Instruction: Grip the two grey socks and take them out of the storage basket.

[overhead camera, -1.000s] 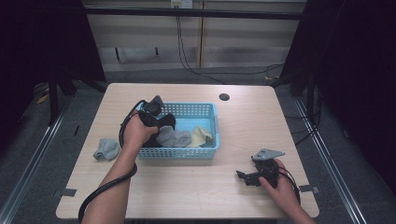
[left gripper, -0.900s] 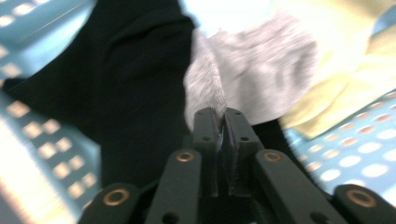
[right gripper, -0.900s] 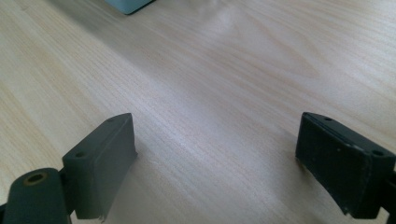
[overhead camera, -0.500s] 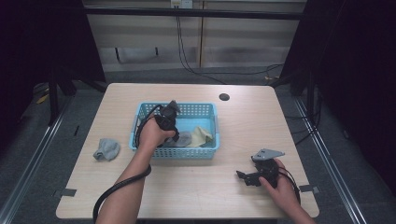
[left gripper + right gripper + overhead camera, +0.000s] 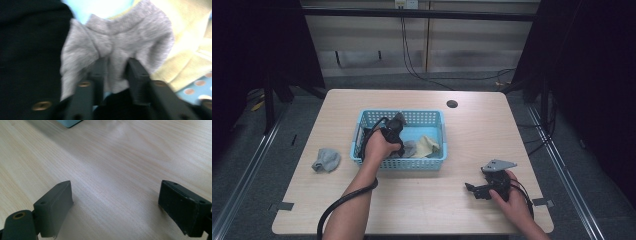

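A light blue basket stands mid-table with a grey sock and a pale yellow sock inside. My left gripper reaches down into the basket. Seen from the left gripper view, its jaws pinch a fold of the grey sock, with the gripper shut on it and the yellow sock just beside. A dark cloth lies at the left there. My right gripper rests on the table at the front right, open over bare wood.
Another grey sock lies crumpled on the table left of the basket. A round dark hole marks the tabletop behind the basket. A corner of the basket peeks in at the top of the right gripper view.
My left gripper has moved right from the basket's left edge into the basket and lowered onto the grey sock. The right gripper has stayed where it was.
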{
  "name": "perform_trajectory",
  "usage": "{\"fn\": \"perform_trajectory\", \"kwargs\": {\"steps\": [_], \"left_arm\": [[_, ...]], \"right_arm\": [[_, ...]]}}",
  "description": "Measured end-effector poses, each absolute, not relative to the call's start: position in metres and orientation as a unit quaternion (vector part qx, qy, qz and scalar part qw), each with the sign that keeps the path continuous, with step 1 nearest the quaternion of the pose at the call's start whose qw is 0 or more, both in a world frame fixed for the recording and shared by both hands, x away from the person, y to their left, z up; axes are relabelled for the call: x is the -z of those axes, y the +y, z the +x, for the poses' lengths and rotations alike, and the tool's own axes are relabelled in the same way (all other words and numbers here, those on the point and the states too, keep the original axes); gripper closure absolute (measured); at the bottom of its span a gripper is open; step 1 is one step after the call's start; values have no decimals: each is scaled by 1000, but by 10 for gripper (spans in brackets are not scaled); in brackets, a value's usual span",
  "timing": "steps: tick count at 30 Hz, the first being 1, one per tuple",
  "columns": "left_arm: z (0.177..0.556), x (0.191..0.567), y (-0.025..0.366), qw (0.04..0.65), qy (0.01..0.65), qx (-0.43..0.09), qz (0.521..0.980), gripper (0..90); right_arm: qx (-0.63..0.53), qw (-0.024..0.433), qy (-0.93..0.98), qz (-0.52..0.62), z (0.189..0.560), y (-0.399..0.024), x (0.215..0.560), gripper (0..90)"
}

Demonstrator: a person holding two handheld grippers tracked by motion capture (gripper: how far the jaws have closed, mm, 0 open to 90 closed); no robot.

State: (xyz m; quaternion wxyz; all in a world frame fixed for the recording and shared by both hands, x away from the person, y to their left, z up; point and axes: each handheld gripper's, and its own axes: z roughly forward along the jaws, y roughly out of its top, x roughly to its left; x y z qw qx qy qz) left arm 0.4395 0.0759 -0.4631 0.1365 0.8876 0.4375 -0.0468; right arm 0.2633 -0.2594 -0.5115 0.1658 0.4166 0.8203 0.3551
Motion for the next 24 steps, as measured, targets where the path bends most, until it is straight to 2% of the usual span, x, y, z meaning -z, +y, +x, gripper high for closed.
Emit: {"fn": "perform_trajectory", "kwargs": {"steps": [1, 4, 24], "left_arm": [[439, 463, 75, 134, 436, 45, 889, 811], [439, 457, 73, 117, 429, 36, 895, 858], [438, 382, 104, 117, 425, 3, 898, 866]], "right_arm": [[-355, 166, 820, 417, 263, -259, 512, 114], [-355, 166, 820, 417, 263, -259, 512, 114], [-356, 167, 820, 417, 263, -259, 512, 114]]}}
